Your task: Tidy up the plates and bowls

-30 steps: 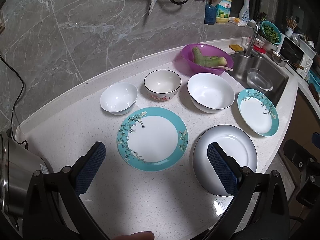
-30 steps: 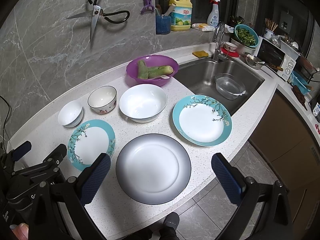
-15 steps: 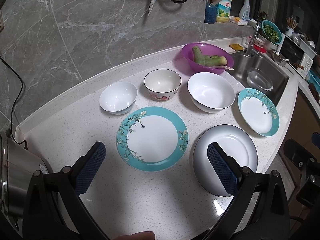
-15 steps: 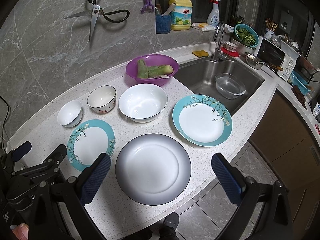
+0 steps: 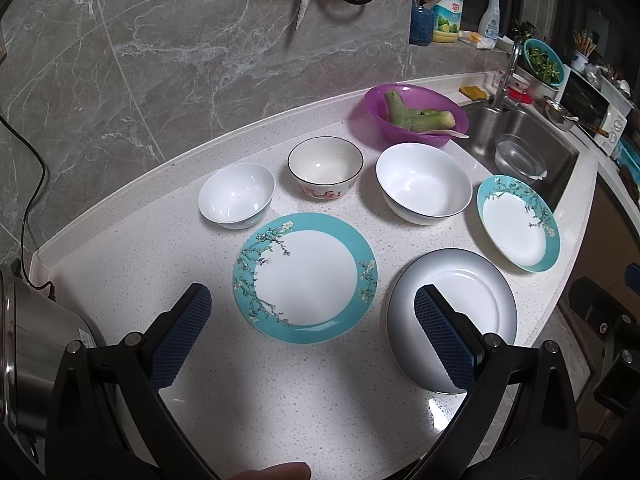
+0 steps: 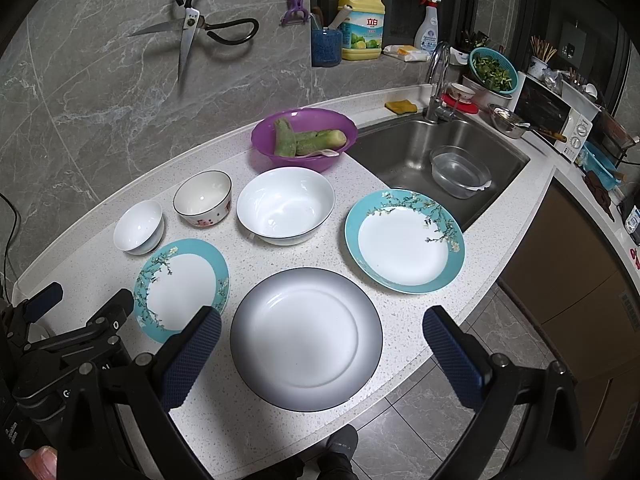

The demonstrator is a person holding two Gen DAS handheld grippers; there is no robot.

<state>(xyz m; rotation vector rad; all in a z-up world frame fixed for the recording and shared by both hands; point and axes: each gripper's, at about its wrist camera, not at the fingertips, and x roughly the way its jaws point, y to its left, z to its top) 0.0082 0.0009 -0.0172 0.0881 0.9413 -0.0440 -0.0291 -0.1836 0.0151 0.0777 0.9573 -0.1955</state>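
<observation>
Holding: both my grippers above the counter, nothing in either.
L gripper: jaws wide apart, empty; hovers over front of counter, L pad near the L teal plate, R pad over the grey plate's near edge.
R gripper: jaws wide apart, empty; the grey plate shows between the pads, below them.
Grey plate: front centre, near counter edge, flat, apart from the rest.
L teal plate: flat, floral rim, left of grey plate, not touching it.
R teal plate: flat, right of big bowl, near sink.
Small white bowl: upright, back left, just behind L teal plate.
Patterned bowl: upright, dark rim, btwn small white bowl & big bowl.
Big bowl: white, upright, just in front of purple basin.
Purple basin: back, beside sink, green veg pieces inside.
Sink: clear container in it.
Wall: scissors hanging; soap bottle & spray bottle on ledge.
Far L: steel pot at counter end.
</observation>
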